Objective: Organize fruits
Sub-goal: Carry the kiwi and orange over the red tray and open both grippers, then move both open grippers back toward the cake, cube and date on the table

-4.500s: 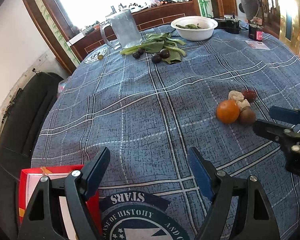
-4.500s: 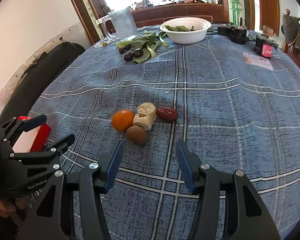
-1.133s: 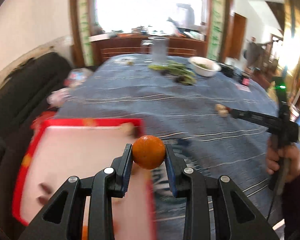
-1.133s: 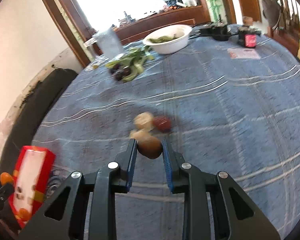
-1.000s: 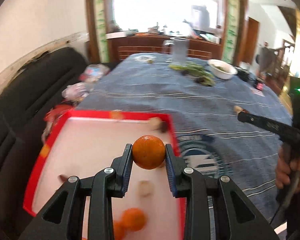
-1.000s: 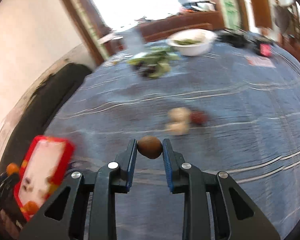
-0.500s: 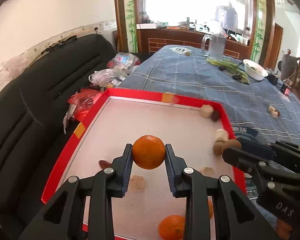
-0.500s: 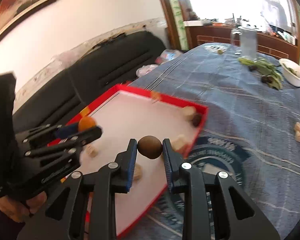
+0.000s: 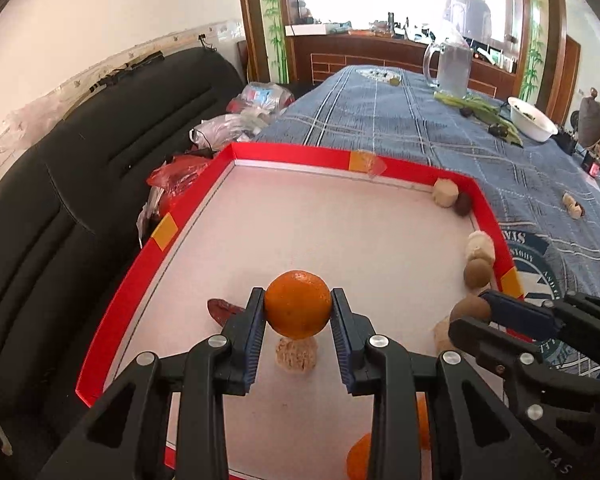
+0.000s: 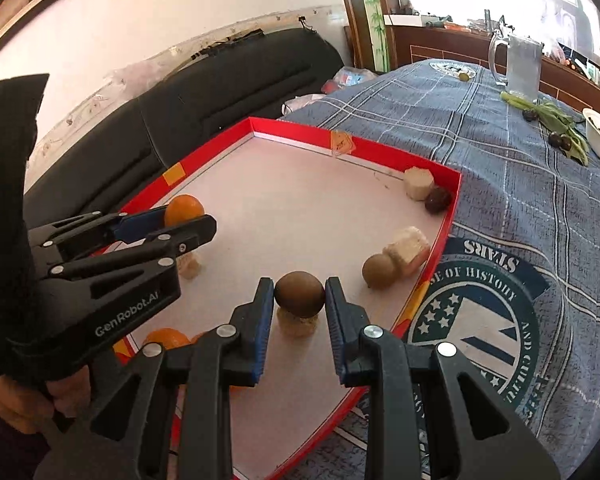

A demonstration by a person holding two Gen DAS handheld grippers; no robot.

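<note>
My left gripper (image 9: 298, 314) is shut on an orange (image 9: 297, 309) and holds it above the white floor of the red-rimmed tray (image 9: 292, 152). My right gripper (image 10: 299, 296) is shut on a brown kiwi (image 10: 300, 293) above the tray (image 10: 446, 224), near its right rim. The right gripper (image 9: 470, 314) with the kiwi also shows in the left wrist view, the left gripper (image 10: 186, 216) with the orange (image 10: 183, 208) in the right wrist view. The tray holds several fruits: a brown one (image 10: 378, 271), pale ones (image 10: 408, 250), a dark one (image 10: 438, 199), oranges (image 9: 360, 456).
The tray sits at the edge of a table with a blue plaid cloth (image 9: 420, 120). A black sofa (image 9: 60, 200) with plastic bags (image 9: 228, 124) lies to the left. Far off stand a glass mug (image 9: 450, 66), greens, a white bowl (image 9: 532, 120); two loose fruits (image 9: 572, 206).
Both grippers have carried their fruit from the table over to the tray. In the last half second both sank a little lower over the tray, still shut on the orange and the kiwi.
</note>
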